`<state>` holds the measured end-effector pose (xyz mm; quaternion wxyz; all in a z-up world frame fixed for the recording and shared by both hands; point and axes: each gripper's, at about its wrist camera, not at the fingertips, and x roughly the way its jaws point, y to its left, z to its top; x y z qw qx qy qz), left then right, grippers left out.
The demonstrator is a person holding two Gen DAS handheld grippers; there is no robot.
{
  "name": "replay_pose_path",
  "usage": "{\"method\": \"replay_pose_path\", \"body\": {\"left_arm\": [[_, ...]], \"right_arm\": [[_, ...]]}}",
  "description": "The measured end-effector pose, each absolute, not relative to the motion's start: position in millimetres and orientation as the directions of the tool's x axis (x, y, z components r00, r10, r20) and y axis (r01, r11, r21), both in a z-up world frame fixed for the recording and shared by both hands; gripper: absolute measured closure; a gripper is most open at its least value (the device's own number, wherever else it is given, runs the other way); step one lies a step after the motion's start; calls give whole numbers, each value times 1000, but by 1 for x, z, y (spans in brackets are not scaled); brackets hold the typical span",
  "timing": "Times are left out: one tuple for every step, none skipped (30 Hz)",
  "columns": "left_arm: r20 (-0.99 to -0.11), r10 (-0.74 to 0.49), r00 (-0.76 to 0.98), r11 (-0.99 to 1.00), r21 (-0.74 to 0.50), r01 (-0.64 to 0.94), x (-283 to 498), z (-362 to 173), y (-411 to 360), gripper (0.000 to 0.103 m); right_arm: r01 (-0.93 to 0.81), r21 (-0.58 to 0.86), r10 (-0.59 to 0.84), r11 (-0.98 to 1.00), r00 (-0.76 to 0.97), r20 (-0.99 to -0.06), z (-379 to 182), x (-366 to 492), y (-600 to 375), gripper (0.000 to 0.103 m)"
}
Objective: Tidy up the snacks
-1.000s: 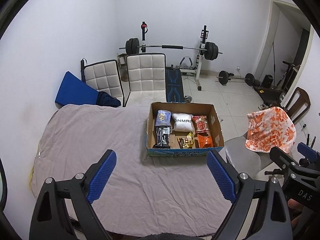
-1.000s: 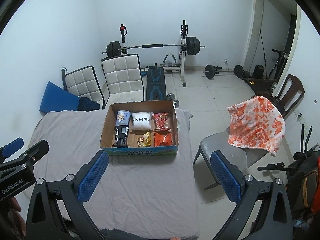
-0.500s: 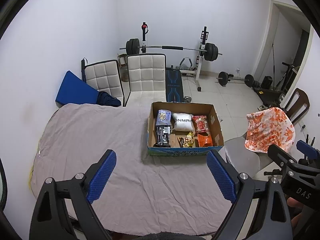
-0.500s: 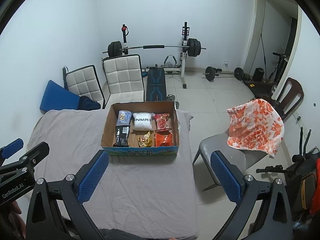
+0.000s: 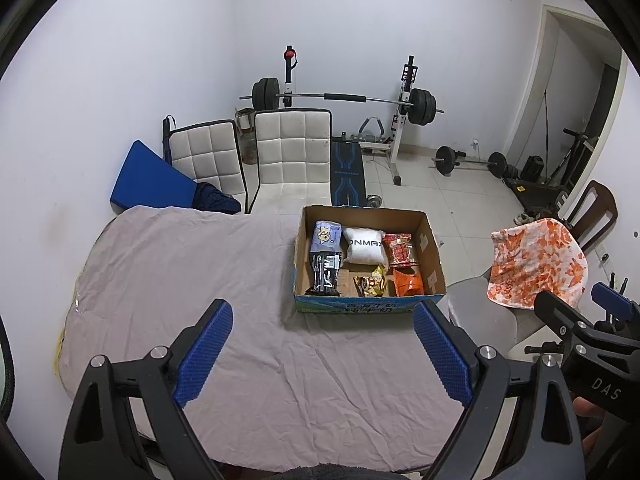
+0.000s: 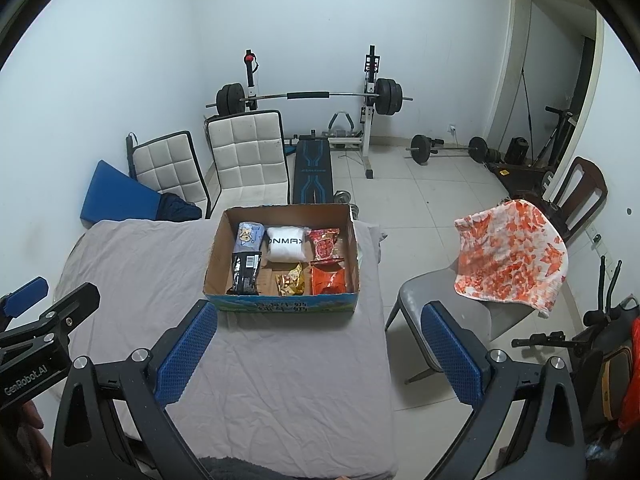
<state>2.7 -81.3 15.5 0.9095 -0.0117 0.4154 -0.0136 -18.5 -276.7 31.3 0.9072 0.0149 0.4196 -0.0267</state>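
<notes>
Both the left gripper (image 5: 322, 344) and the right gripper (image 6: 318, 350) hang spread wide and empty above the grey cloth (image 5: 208, 280). Just beyond their tips sits the cardboard box (image 6: 218, 256) of snacks (image 6: 286, 244), nothing barring the way. To the right stands a chair (image 6: 448, 300) draped with what may be an orange towel (image 6: 512, 256); farther off, two white chairs (image 5: 292, 152).

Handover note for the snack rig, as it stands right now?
Left gripper: open, empty, above the cloth-covered table.
Right gripper: open, empty, near the table's right edge.
All six snacks sit in the cardboard box: blue packet, white pouch, red bag, black packet, gold packet, orange bag.
Done: nothing visibly handled.
Left: the sorting itself.
</notes>
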Motion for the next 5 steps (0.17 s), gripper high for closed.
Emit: {"method": "replay_pose_path", "body": {"left_arm": [[-752,-33,659,999,-33,13,2,16,-81,10],[-749,-34,661,999,-36,11,2,17,-82,10],[-751,-39,660,999,-41,13,2,17,-82,10],[-752,-41,658,999,-43,13,2,17,-82,10],[-753,-39,657,999,-42,11,2,18,-83,10]], "right_arm": [[60,6,-34,998,646,-762,31,-19,-277,0],[60,8,-33,998,647,-762,31,-19,-277,0],[59,7,-33,998,648,-761,32,-19,-276,0],[59,6,-34,998,647,-761,32,-19,-276,0],[59,8,-32,998,647,-762,32,-19,-276,0]]}}
